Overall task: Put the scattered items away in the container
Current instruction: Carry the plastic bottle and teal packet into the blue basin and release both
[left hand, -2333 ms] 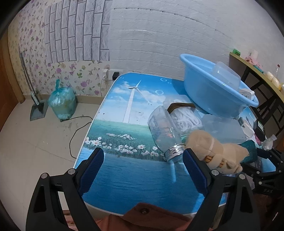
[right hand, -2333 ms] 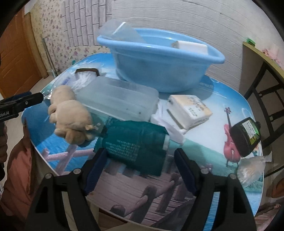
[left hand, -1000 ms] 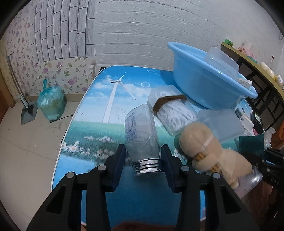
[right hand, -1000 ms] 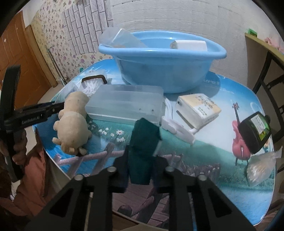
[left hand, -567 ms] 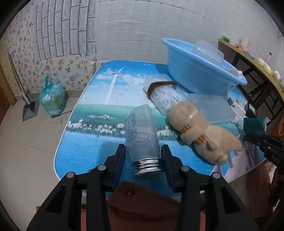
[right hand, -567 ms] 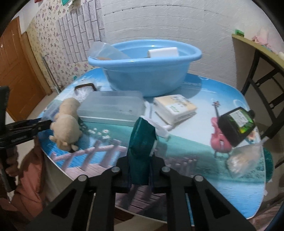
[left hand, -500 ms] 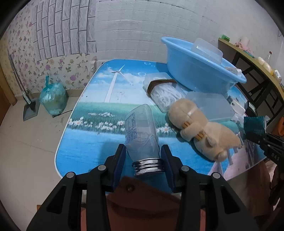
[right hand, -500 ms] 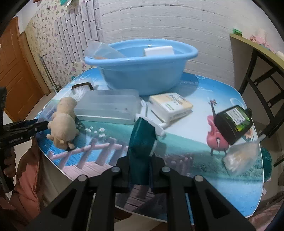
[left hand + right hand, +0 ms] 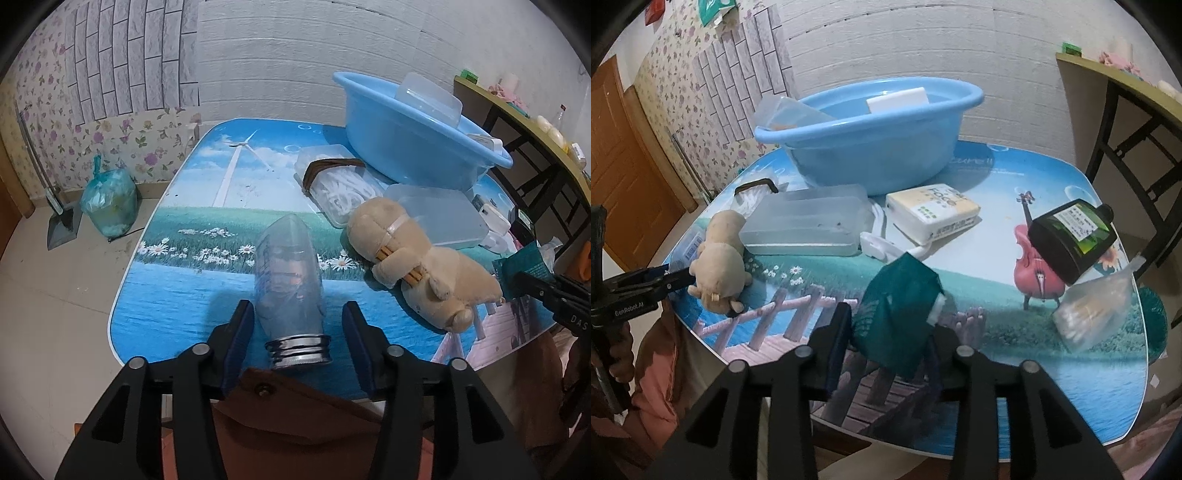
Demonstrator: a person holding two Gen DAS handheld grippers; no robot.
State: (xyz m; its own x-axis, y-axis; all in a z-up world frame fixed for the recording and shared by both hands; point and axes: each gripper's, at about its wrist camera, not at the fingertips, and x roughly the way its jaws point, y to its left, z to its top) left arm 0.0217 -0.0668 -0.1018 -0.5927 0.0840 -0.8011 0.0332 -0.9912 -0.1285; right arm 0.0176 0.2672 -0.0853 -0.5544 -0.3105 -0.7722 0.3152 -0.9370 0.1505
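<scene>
A clear plastic bottle point(image 9: 290, 280) with a silver threaded neck lies at the table's near edge, between the pads of my left gripper point(image 9: 297, 312). Its jaws are opening and a gap shows on both sides of the bottle. My right gripper point(image 9: 890, 326) has a teal packet point(image 9: 897, 314) between its fingers. Those jaws are opening too, and the packet leans loosely against the left pad. The blue basin point(image 9: 406, 147) point(image 9: 871, 158) stands at the back of the table with a clear tub point(image 9: 428, 96) and a white box point(image 9: 897, 99) in it.
On the table point(image 9: 192, 295) lie a beige plush toy point(image 9: 417, 258) point(image 9: 720, 266), a clear lidded box point(image 9: 805, 221), a tissue pack point(image 9: 931, 214), a black bottle point(image 9: 1071, 236), a bag of cotton swabs point(image 9: 1093, 314) and a box of white cord point(image 9: 340, 184). A chair point(image 9: 1137, 155) stands at right.
Both pairs of jaws have spread. The left pads came off the bottle, which rolled a little. The squeezed teal packet has widened and tilted between the right fingers.
</scene>
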